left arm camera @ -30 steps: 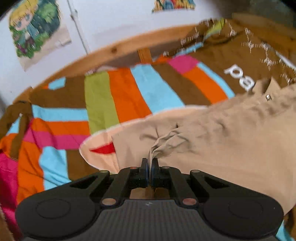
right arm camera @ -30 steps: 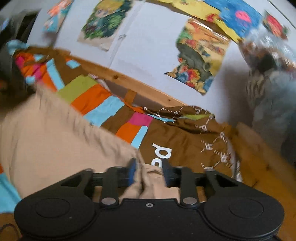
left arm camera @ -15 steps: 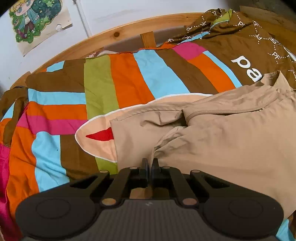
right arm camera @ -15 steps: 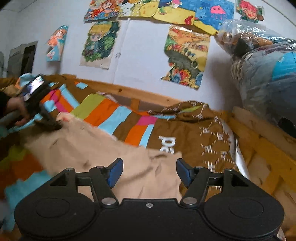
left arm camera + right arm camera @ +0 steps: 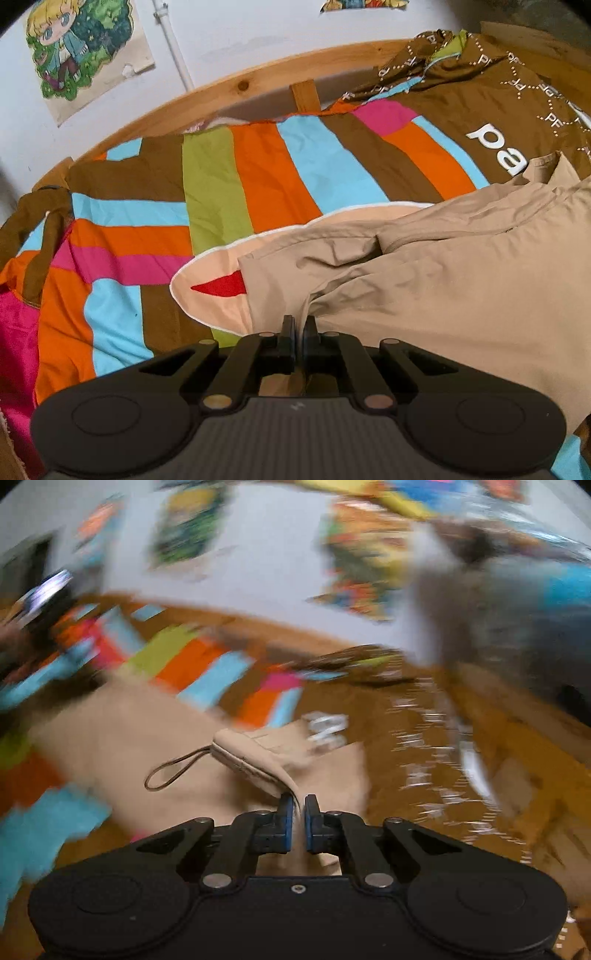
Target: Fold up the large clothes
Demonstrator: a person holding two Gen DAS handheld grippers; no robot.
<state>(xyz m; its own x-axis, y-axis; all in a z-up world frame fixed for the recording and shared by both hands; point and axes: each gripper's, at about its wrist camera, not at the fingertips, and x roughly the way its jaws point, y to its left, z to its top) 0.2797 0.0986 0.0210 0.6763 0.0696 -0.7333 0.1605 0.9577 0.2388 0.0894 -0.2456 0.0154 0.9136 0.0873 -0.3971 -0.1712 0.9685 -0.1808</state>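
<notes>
A: Left tongs [image 5: 299, 322] – pinched tight on a fold of the tan garment [image 5: 461, 280], which is spread over the striped bedcover [image 5: 258, 173] on the bed.

B: Right tongs [image 5: 298, 802] – clamped narrow on the garment's collar edge [image 5: 251, 760], lifted; hanging loop [image 5: 173, 771] seen beside it. Bkgd blurred.

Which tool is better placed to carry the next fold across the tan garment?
Probably the right tool: it is shut on the tan garment at its collar end with the hanging loop, mid-swing. The left tool pins a bunched edge.
</notes>
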